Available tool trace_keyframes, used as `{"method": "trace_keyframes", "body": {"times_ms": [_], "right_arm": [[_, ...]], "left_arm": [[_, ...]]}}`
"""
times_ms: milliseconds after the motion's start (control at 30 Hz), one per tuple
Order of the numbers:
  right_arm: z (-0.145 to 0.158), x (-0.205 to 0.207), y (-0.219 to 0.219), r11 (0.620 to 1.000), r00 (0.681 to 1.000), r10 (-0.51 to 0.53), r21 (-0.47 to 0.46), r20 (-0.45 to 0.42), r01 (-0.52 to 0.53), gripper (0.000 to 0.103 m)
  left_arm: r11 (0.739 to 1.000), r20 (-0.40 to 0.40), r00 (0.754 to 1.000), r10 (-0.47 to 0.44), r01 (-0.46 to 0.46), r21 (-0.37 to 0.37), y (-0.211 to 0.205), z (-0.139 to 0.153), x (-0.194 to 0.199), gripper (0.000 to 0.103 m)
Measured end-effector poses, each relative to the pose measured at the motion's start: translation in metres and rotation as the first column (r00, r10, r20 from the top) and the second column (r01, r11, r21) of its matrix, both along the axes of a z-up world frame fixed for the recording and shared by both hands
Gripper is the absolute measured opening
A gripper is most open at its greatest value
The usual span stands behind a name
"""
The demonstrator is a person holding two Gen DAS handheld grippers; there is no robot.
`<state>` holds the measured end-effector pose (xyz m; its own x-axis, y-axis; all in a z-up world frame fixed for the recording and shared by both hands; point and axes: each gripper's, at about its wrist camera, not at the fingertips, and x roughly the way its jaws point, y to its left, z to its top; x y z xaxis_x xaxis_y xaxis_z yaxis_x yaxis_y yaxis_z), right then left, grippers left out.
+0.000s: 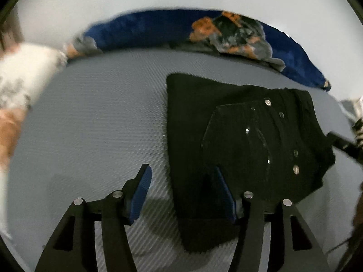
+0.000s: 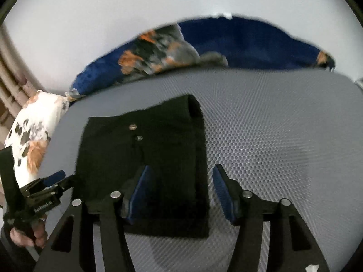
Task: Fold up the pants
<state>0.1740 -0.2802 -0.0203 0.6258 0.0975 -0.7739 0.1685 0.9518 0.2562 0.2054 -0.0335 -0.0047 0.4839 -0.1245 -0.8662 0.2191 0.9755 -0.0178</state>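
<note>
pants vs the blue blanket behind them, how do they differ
The pants are plain black and folded into a flat rectangle; the blue blanket is rumpled, with orange and grey patches. The pants lie mid-mattress; the blanket runs along the far edge. Both rest on the grey mattress.

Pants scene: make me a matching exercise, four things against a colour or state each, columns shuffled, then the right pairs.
Things:
1. pants
2. mat
3. left gripper
4. blanket

Descriptions:
A. grey, honeycomb texture
B. blue, lying along the far edge
C. black, folded into a compact rectangle
D. open, holding nothing

Pairs: 1-C, 2-A, 3-D, 4-B
</note>
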Motion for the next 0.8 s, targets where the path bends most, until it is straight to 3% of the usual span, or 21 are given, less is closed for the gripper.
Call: {"method": "trace_keyframes", "body": {"times_ms": [67, 367, 800], "right_arm": [[0.01, -0.014, 0.011, 1.0, 1.0, -0.004, -0.018, 0.02, 0.004, 0.067], [0.021, -0.073, 0.066, 0.993, 0.998, 0.013, -0.119, 0.053, -0.007, 0.077], [0.021, -0.12, 0.1, 0.988, 0.997, 0.003, -0.152, 0.072, 0.008, 0.084]], "left_arm": [[1.0, 0.04, 0.999, 0.002, -0.003, 0.022, -0.002, 0.012, -0.018, 0.061], [0.997, 0.133, 0.99, 0.051, -0.06, 0.057, 0.005, 0.049, -0.097, 0.063], [0.994, 0.164, 0.985, 0.061, -0.074, 0.075, 0.014, 0.056, -0.145, 0.063]]}}
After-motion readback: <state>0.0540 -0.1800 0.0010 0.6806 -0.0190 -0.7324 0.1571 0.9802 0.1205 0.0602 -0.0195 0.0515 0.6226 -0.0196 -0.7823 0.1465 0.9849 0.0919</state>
